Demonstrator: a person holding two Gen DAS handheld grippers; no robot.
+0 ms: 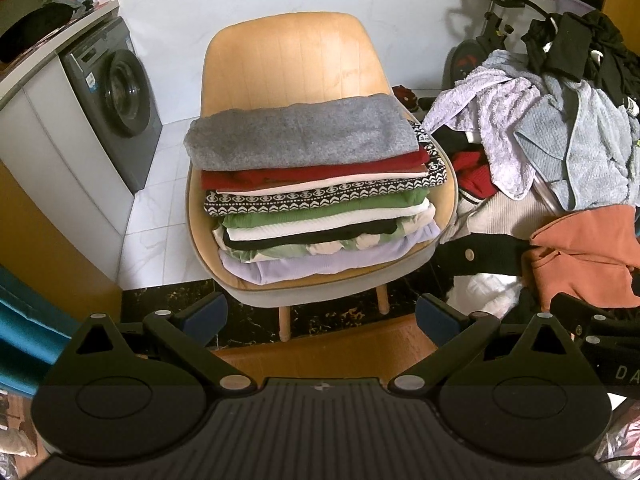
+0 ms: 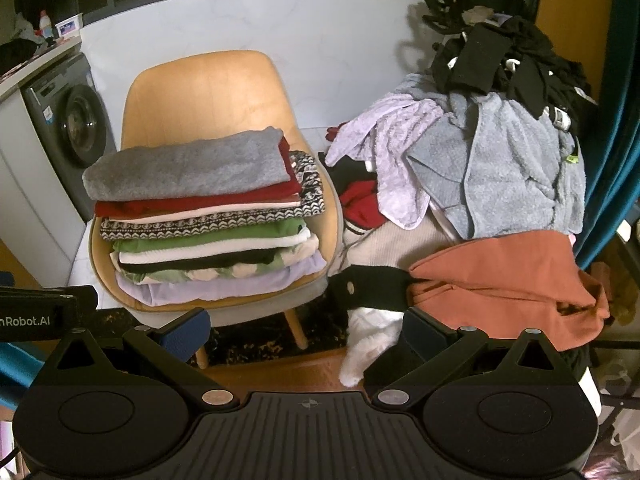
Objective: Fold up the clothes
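A stack of folded clothes rests on a tan chair, with a grey fleece on top. To its right lies a heap of unfolded laundry, with an orange garment at its near side. My left gripper hangs open in front of the chair, holding nothing. My right gripper is open too, empty, between the chair and the heap. The left gripper's body shows at the right wrist view's left edge.
A grey washing machine stands under a counter at the left. An exercise bike stands behind the heap. A teal curtain hangs at the right. White floor tiles lie beside the chair, dark marble and wood flooring below it.
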